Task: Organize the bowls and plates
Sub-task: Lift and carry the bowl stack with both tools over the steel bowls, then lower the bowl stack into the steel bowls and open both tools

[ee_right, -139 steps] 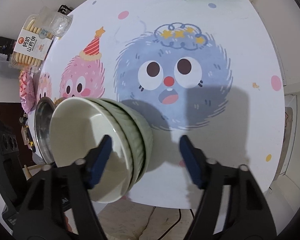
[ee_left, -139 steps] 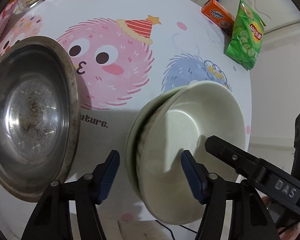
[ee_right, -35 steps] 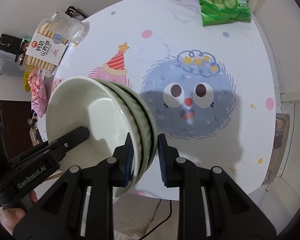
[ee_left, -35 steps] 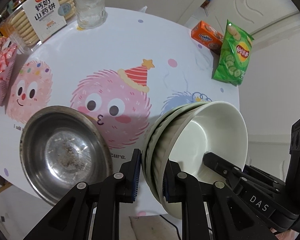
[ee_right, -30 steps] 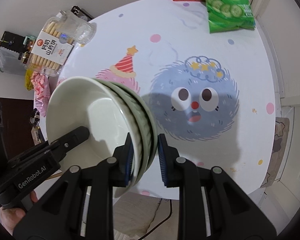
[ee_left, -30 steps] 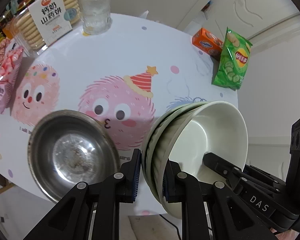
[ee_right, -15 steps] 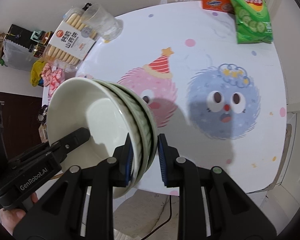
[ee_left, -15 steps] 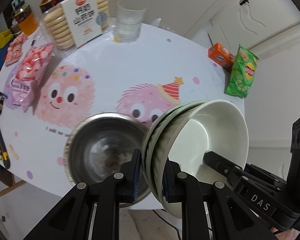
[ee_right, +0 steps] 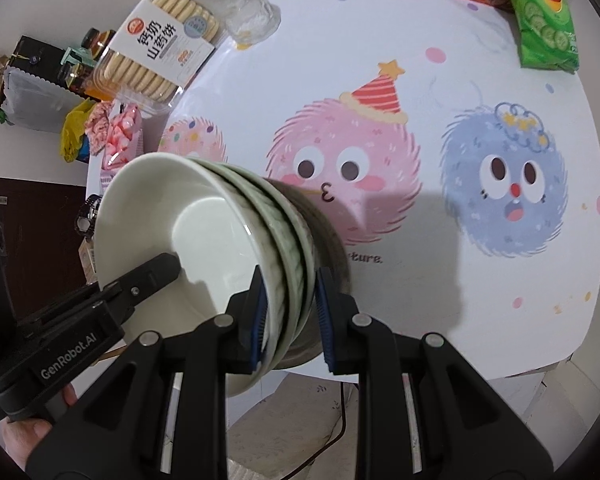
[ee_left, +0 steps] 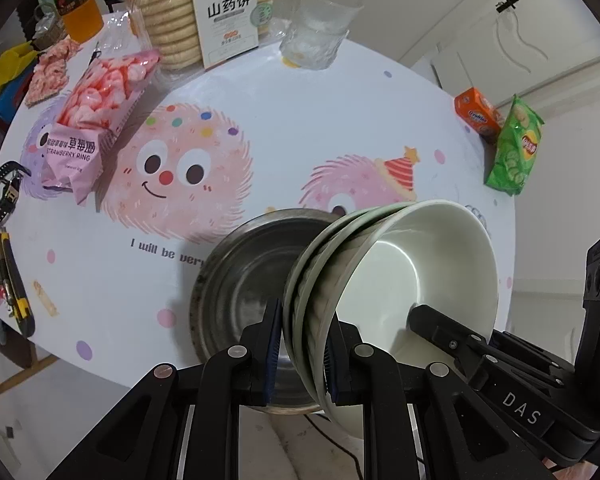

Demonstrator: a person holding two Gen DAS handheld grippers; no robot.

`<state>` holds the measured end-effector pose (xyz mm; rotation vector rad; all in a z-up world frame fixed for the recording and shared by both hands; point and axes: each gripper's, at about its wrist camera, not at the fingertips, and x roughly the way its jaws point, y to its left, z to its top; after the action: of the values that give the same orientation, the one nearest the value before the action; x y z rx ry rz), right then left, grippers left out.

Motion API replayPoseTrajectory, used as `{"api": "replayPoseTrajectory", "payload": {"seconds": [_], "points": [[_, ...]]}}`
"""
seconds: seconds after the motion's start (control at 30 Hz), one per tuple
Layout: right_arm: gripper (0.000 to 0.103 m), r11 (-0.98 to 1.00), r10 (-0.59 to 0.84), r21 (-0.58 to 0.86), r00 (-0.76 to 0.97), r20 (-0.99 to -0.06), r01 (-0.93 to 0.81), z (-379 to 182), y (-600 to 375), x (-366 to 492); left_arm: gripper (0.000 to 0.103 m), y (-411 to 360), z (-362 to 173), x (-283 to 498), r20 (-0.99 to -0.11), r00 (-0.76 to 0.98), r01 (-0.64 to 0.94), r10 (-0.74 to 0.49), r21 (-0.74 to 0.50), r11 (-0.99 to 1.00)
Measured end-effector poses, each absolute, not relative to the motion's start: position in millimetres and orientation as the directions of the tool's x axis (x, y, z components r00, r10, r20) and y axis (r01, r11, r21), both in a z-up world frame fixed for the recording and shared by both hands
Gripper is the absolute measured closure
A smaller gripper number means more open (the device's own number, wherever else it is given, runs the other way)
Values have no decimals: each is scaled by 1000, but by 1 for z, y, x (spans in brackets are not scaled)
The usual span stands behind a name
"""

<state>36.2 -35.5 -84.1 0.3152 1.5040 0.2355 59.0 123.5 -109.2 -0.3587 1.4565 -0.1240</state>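
Because both grippers, left gripper (ee_left: 300, 354) and right gripper (ee_right: 290, 320), clamp opposite rims, the nested bowls (ee_left: 392, 280) hang tilted above the steel basin (ee_left: 240, 280) at 6 o'clock, presumably for nesting.

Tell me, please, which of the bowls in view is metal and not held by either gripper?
The steel bowl on the table. It is grey, and it sits behind the pale ceramic bowls, which both grippers clamp by the rim.

Left hand-held gripper (ee_left: 300, 354), right hand-held gripper (ee_right: 290, 314): black frames, blue pads, silver screws, white lettering.
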Motion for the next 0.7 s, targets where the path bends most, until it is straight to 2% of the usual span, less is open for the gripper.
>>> {"api": "replayPoseTrajectory", "payload": {"seconds": [0.7], "points": [[77,942,318,318,26,-948,104,-139,-23,20,85,129,-169,53,-955,62,-68,-291,-295,953]]}}
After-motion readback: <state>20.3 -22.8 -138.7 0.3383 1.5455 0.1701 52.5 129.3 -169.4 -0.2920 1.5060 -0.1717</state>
